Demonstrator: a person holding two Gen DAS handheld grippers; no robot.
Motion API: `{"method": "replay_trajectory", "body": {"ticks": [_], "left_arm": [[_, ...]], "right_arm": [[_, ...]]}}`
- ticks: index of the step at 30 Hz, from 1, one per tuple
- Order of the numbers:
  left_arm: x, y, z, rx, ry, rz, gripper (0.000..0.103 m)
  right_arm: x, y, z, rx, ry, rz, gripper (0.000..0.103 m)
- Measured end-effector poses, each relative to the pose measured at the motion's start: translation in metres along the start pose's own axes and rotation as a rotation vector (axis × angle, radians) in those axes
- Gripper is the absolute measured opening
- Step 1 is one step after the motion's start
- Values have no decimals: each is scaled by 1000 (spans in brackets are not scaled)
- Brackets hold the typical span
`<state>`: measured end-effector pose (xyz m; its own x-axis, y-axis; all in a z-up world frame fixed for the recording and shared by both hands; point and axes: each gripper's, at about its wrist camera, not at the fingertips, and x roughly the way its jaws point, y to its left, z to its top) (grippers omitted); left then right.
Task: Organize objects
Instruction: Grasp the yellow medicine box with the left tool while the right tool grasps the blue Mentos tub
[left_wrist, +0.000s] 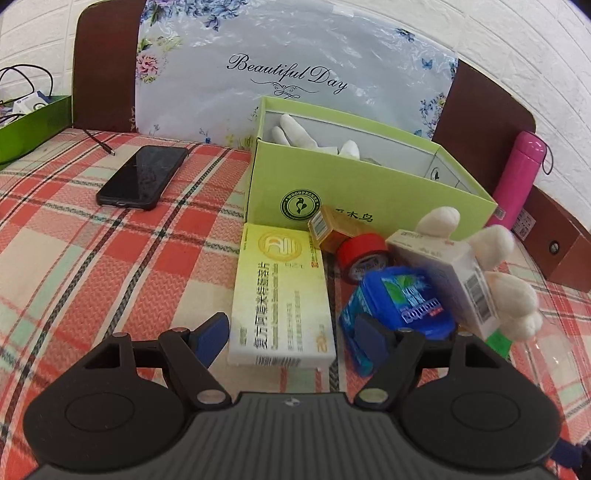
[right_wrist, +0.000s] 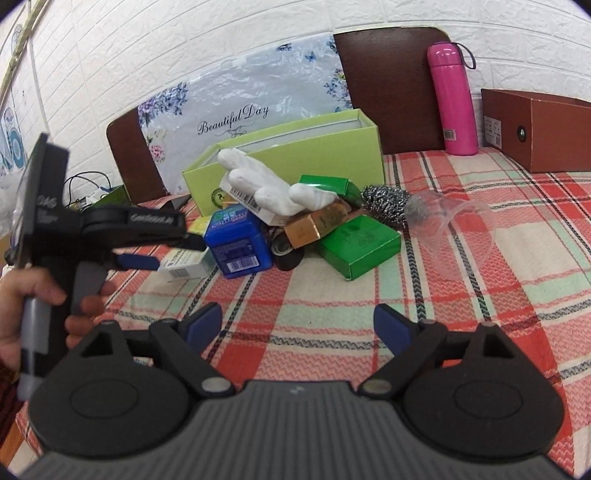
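My left gripper is spread wide with the yellow medicine box sitting between its blue pads, and as far as I can see neither pad is actually pressing on it. My right gripper is spread too, with nothing between its fingers but plaid cloth. The pile I'm sorting sits on that red, white and green cloth right in front of the open light-green box, which has a white glove inside. In the pile: the yellow medicine box lying flat, a blue gum tub just beside it, a roll of red tape behind that, a small orange box touching the green box's front wall, and a white carton with another white glove draped on it. From the right-hand camera I also see a green carton, a gold box, a steel scourer and a clear plastic cup lying on its side. A black phone lies well apart on the left, and a pink flask stands at the back by the brown box.
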<state>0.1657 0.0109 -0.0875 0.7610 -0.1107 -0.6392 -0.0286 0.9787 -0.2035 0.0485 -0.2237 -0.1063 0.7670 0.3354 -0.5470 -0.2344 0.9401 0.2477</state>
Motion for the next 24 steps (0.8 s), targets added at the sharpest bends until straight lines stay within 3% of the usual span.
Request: {"method": "replay_trajectory", "body": {"ticks": [3,6,13,18,22,23,24], "left_arm": [[19,3,3,7,47,39,76],[18,7,2,31,45,35,70],[-13,22,-15,61,80,14,70],[-36,45,-29,60,94,12,70],[-44,54,-32,35,104,-1,70],[-44,54,-32,31,105,-4,70],[-45,54,-33,31,104,-4,70]], "right_arm": [[5,7,1,-26,22,26,77],[13,20,5,-86,29,41,71],[51,55,25,-240,3,30,71],[84,70,36,-269,14,23,71],[108,78,41,-269,22,-41,69],[112,78,42,-262,31,-53,55],[113,78,42,-268,38,-53,54]]}}
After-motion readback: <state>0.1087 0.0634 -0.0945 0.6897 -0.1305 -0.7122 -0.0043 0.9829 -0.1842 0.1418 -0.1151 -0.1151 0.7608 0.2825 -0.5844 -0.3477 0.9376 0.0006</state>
